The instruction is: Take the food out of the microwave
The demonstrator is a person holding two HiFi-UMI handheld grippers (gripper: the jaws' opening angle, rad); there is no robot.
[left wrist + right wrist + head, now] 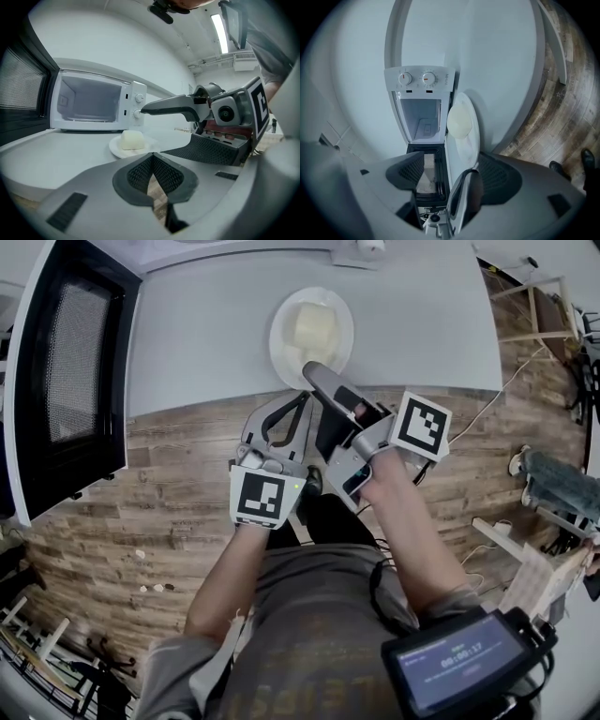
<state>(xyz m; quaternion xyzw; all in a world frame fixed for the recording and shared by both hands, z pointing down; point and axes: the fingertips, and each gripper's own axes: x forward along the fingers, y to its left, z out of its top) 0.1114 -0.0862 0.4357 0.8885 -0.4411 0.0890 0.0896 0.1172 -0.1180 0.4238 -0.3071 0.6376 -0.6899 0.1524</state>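
Food (312, 326) sits on plate (279, 345) on table (206, 343), outside microwave (66, 381). Cavity empty, door open, so food lies as task wants. Right gripper (314, 376) jaws apart, straddling plate rim, not clamping. Left gripper (153, 164) jaws closed on nothing. I judge this the letting-go stage; backing off calls for clearing the rim without nudging plate.

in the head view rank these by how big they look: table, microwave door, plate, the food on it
Largest to smallest:
1. table
2. open microwave door, cut off by the frame edge and closer to the camera, so it looks bigger than it is
3. plate
4. pale food block, which fits well inside the plate
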